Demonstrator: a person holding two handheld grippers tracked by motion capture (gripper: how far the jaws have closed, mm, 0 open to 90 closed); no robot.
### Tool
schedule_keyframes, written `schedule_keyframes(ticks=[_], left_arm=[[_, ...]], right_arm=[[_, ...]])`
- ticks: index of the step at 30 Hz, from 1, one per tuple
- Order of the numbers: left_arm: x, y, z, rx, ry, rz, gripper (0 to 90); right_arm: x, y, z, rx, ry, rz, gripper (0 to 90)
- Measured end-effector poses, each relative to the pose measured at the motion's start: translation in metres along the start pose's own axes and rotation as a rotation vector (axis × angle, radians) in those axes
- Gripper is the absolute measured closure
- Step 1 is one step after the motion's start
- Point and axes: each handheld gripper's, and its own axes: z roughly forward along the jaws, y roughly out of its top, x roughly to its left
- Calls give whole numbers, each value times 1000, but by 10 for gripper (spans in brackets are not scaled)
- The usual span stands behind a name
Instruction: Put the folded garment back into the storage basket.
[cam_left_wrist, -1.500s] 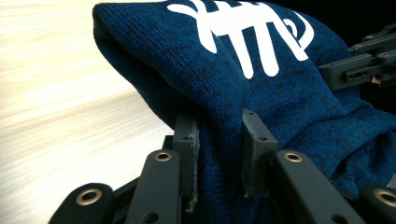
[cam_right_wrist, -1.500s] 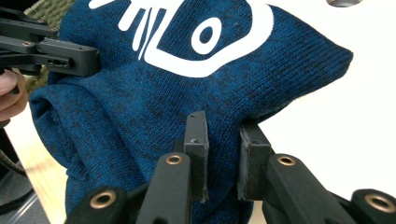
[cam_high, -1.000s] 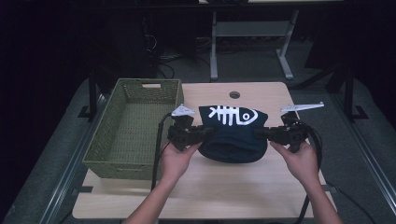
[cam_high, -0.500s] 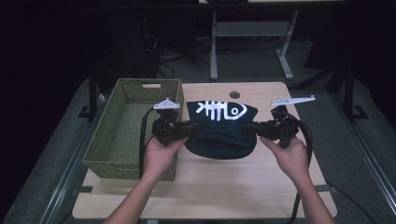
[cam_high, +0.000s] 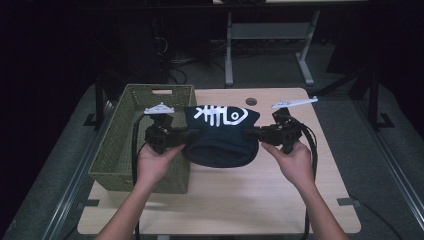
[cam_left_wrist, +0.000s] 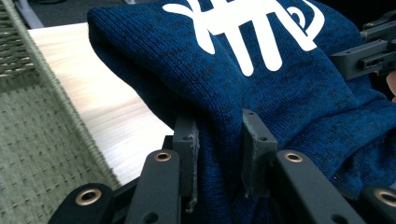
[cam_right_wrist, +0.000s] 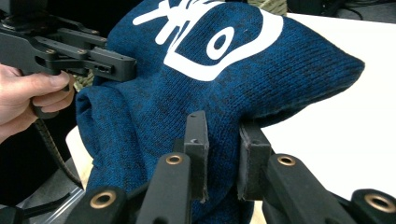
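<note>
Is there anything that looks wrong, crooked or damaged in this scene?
Nothing stands out. The blue knit hangs between the left claw and the right claw, each shut on one side, its fish-bone print slightly tilted. The basket sits square on the table. No tear or spill shows.

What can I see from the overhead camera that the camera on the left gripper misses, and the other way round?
The high view alone takes in the whole table, both forearms, the right gripper and the full green basket. The left gripper view alone shows, close up, the left gripper with its jaws pinching a fold of knit. Both show the dark blue knitted garment with its white fish-bone print, the basket beside it and the pale tabletop.
</note>
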Motion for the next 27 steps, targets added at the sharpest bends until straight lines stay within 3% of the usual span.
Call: schedule_keyframes(ticks=[17,27], left_arm=[[25,0,-22,-5,-8,-17,709],[43,-1,-37,-5,13,-20,708]], right_arm=[[14,17,23,7,45,-14,770],[24,28,42,10,67,-38,769]])
